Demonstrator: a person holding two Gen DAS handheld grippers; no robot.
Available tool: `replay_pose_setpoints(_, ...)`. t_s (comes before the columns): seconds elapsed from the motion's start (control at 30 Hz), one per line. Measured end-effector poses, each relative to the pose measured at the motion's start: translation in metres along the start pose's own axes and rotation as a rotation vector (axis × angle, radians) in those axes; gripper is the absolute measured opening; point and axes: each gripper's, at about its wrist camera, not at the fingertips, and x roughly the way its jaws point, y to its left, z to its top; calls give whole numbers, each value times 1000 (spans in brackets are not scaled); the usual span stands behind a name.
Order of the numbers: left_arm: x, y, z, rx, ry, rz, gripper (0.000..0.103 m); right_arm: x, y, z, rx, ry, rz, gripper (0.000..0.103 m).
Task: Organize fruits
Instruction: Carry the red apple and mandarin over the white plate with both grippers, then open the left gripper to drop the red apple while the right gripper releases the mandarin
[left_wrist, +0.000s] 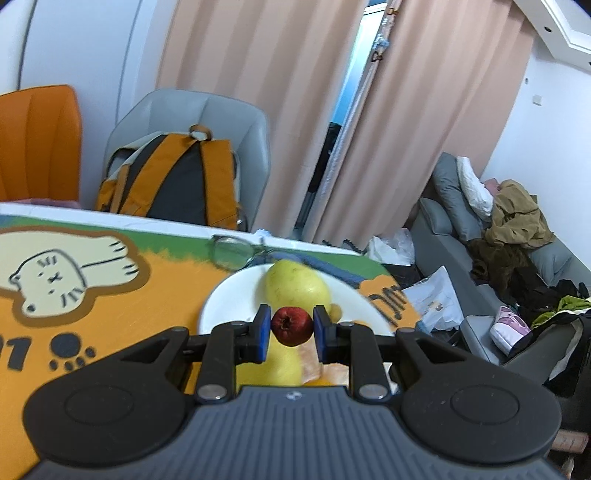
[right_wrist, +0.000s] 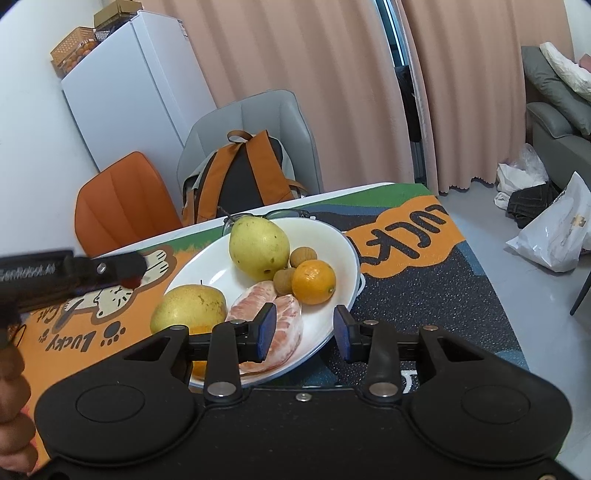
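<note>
Our left gripper (left_wrist: 291, 326) is clamped on a small red fruit (left_wrist: 291, 325), held above the near part of the white plate (right_wrist: 332, 236). Our right gripper (right_wrist: 305, 328) stands open with nothing between its pads, over the plate's near right rim. On the plate we see two pears (right_wrist: 258, 247), an orange (right_wrist: 314, 281), peeled pomelo segments (right_wrist: 284, 325) and two small brown fruits (right_wrist: 303, 256). The plate rests on a cat-print mat (right_wrist: 424, 266).

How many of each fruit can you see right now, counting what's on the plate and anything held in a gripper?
Pears: 2
Oranges: 1
Small brown fruits: 2
Peeled pomelo pieces: 2
Small red fruit, held in the left gripper: 1
Total: 8
An orange bit under the near pear isn't counted; I can't identify it.
</note>
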Motion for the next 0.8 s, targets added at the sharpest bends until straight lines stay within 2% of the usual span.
replay_pose_setpoints(0.3, 15, -20, 11, 34, 19, -35, 24, -4, 1, 2, -6, -3, 5, 36)
replay_pose_setpoints(0.37, 18, -21, 11, 49, 28, -19, 31, -3, 0, 2, -3, -2, 6, 36)
replay_pose_setpoints(0.6, 13, -6, 7, 23, 41, 25, 34, -3, 0, -1, 13, 8, 15, 36)
replay_pose_setpoints(0.8, -1, 7, 3, 9, 50, 55, 48, -6, 7, -4, 16, 13, 26, 37)
